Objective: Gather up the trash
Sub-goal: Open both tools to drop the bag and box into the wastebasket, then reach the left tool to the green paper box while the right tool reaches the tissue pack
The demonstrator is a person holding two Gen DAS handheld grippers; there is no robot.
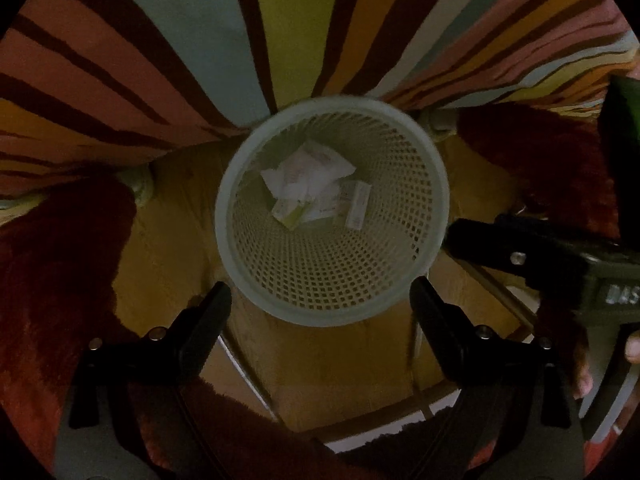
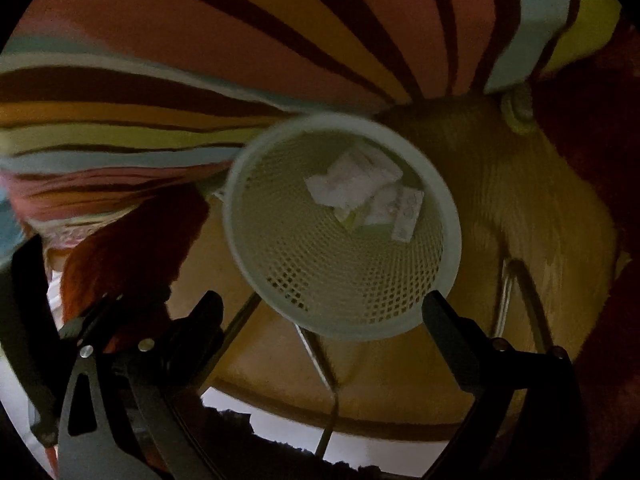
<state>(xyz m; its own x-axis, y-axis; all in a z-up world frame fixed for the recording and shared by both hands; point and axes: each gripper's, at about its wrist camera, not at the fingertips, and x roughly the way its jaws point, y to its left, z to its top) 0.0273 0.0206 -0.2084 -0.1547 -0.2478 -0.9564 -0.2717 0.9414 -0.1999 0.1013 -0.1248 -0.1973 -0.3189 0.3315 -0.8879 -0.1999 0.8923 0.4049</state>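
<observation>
Below me is a round wooden stool seat [image 1: 172, 240], yellowish, with metal rods crossing beneath it. The pale mesh wastebasket [image 1: 434, 216] stands directly on it, toward twelve o'clock. The seat sits over a dark red shaggy rug [image 1: 52, 280], which spreads at three and nine o'clock.

The right hand-held gripper [image 1: 452, 236] body reads "DAS".
</observation>
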